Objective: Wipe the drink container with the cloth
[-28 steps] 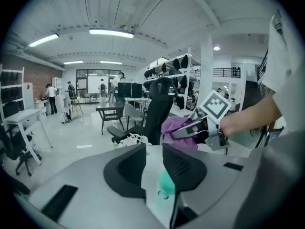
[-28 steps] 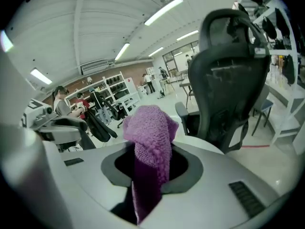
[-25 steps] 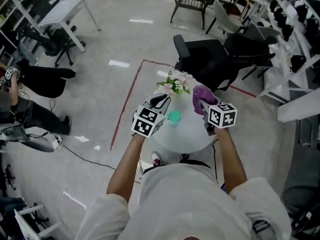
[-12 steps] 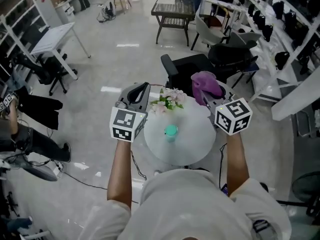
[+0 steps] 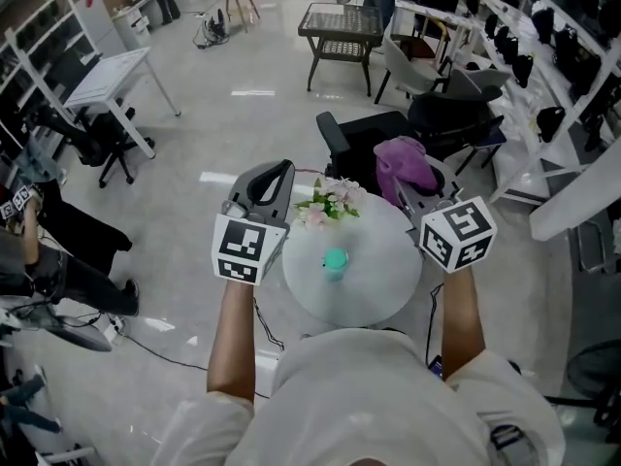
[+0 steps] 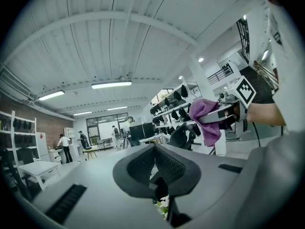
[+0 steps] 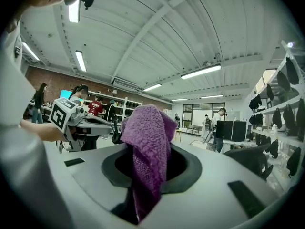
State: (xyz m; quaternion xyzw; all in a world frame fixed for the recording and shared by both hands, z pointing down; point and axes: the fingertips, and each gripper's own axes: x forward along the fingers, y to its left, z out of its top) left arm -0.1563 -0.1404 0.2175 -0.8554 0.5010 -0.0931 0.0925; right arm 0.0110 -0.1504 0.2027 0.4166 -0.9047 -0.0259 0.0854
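Note:
A small teal drink container (image 5: 335, 260) stands upright near the middle of the round white table (image 5: 378, 294). My left gripper (image 5: 278, 170) is held up left of the table, jaws shut with nothing between them. Seen along its own jaws, the left gripper (image 6: 154, 162) has its dark pads pressed together. My right gripper (image 5: 405, 190) is raised on the right, shut on a purple cloth (image 5: 405, 162) that bunches over its tips. In the right gripper view the cloth (image 7: 148, 145) hangs out of the closed jaws. Both grippers are apart from the container.
A bunch of pink and white flowers (image 5: 331, 201) sits at the table's far edge. Black office chairs (image 5: 374, 136) stand just beyond the table. A wicker side table (image 5: 343, 22) and white desks (image 5: 107, 76) are farther off. People stand in the background.
Both grippers have lifted off the table and spread apart, the left going left away from the container, the right carrying the cloth up and right. In the last half second they barely moved.

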